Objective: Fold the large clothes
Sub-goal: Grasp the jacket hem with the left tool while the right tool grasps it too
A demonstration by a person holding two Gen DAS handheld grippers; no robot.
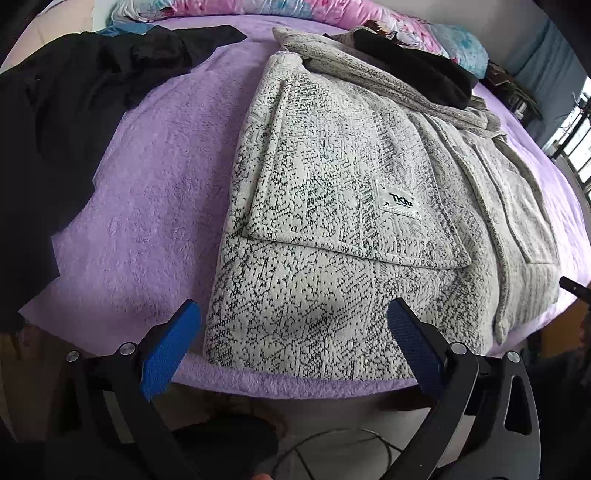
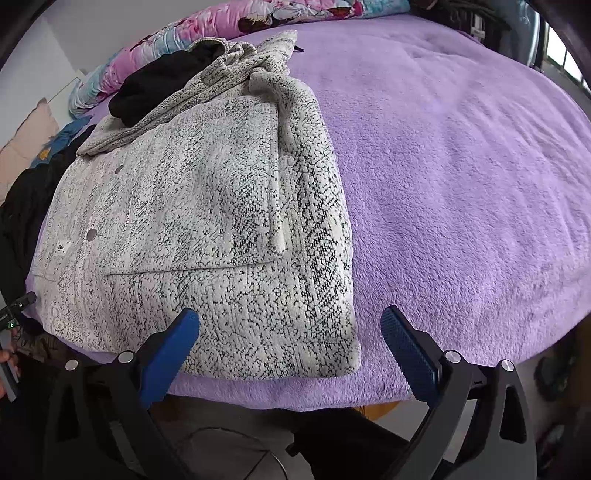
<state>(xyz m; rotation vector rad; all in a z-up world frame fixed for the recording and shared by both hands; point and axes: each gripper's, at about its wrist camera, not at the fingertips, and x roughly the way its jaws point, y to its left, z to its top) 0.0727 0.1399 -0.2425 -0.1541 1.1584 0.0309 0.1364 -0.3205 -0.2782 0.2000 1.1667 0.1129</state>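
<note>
Left wrist view, left to right: a crumpled black garment point(image 1: 55, 122) lies at the far left of the bed, on the fuzzy lilac fleece blanket point(image 1: 155, 192); beside it, apart, the speckled white-and-black knitted hooded coat point(image 1: 332, 229) lies folded near the bed's front edge, a small white woven label point(image 1: 400, 202) on its upper layer and a black fleecy cloth point(image 1: 413, 66) resting on its hood end. The left tool point(image 1: 293, 314) hovers released, blue-padded fingers spread wide over the coat's near left corner, gripping nothing. Right wrist view: the same coat point(image 2: 207, 229) occupies the left half, round snap buttons point(image 2: 91, 234) visible along its front; bare blanket point(image 2: 461, 177) fills the right. The right tool point(image 2: 290, 321) is likewise released, spread around the coat's near right corner. A pink-and-blue floral quilt point(image 2: 207, 26) lies at the bed's far side.
</note>
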